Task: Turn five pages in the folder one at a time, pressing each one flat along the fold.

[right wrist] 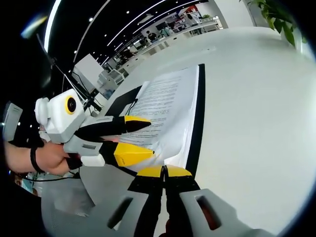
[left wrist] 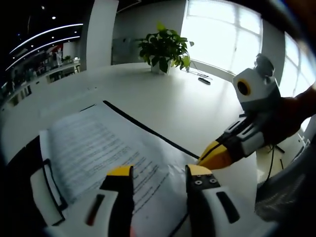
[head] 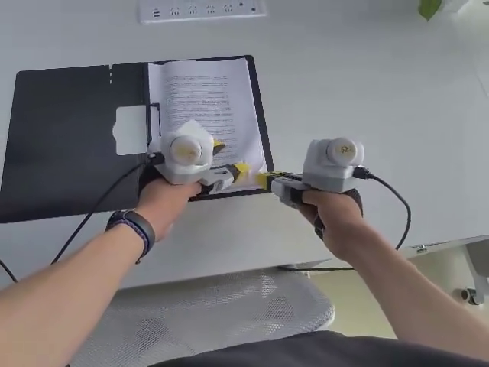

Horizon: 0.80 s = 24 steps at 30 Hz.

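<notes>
folder: lies open on the white table [head: 382,92], at 11 o'clock in the head view; black folder [head: 69,145], cover half at its 9 o'clock side, paper at its 3 o'clock side
page: the top printed page [head: 205,95] lies flat on the 3 o'clock half; its 5 o'clock corner is just beside both sets of tongs
cover half: bare black with a white tab [head: 130,130] near the fold; no turned sheet lies on it
left gripper: left gripper [head: 229,157] has its tongs wide, nothing between them; it hovers over the 6 o'clock end of the page, and the gap is plain in the left gripper view [left wrist: 159,173]
right gripper: right gripper [head: 264,181] has its tongs pressed together, no paper seen between them in the right gripper view [right wrist: 164,173]; the tip is at the folder's 5 o'clock corner, just beside the page edge; cannot tell if it touches
done: judging by the bare cover half, probably none of the five turns is done
step in hand: looks like reaching for the corner of the first page
left: lift the corner, swing the sheet over to 9 o'clock, press along the fold, then repeat for all five
risk: thin sheets, so two could be picked up at once
background: power strip [head: 202,9] at 12 o'clock, potted plant [left wrist: 165,47] far across the table
</notes>
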Available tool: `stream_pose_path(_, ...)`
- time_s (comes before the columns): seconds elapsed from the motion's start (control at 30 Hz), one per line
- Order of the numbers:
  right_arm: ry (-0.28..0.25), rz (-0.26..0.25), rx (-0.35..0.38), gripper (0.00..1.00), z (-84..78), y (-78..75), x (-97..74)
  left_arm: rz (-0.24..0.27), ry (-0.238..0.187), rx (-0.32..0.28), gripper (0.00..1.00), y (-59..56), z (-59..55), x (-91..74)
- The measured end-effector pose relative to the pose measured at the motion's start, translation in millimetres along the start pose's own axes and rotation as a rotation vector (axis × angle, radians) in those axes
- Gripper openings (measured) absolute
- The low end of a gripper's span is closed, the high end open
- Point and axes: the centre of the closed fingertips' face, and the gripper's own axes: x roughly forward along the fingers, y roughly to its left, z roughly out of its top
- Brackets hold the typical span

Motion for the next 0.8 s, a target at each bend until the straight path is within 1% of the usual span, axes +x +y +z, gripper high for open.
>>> stream_pose_path(0.13, -0.019, 0.001, 0.006, 0.00, 3.7, 3.2, -4.6, -0.005, -0.015, -0.004, 0.47, 1.1, 8.0, -11.4)
stream_pose_path(0.27, -0.045, 0.008, 0.022, 0.00, 7.8, 6.7, -8.4, -0.006, -0.022, -0.005, 0.54, 3.3, 11.8, -23.1)
stream_pose_path(0.37, -0.064, 0.013, 0.028, 0.00, 10.5, 8.6, -11.4, -0.002, -0.027, 0.008, 0.56, 4.6, 13.5, -33.4)
stream_pose_path(0.5, -0.086, 0.015, 0.028, 0.00, 14.3, 14.3, -16.9, 0.010, -0.024, 0.024, 0.58, 8.1, 9.6, -49.3)
stream_pose_path(0.63, -0.100, 0.017, 0.028, 0.00, 15.5, 19.1, -20.1, 0.034, -0.039, 0.005, 0.59, 13.9, 5.1, -65.1)
stream_pose_path(0.8, -0.121, 0.021, 0.025, 0.00, 19.8, 25.9, -24.6, 0.051, -0.048, 0.007, 0.61, 16.7, 1.9, -82.4)
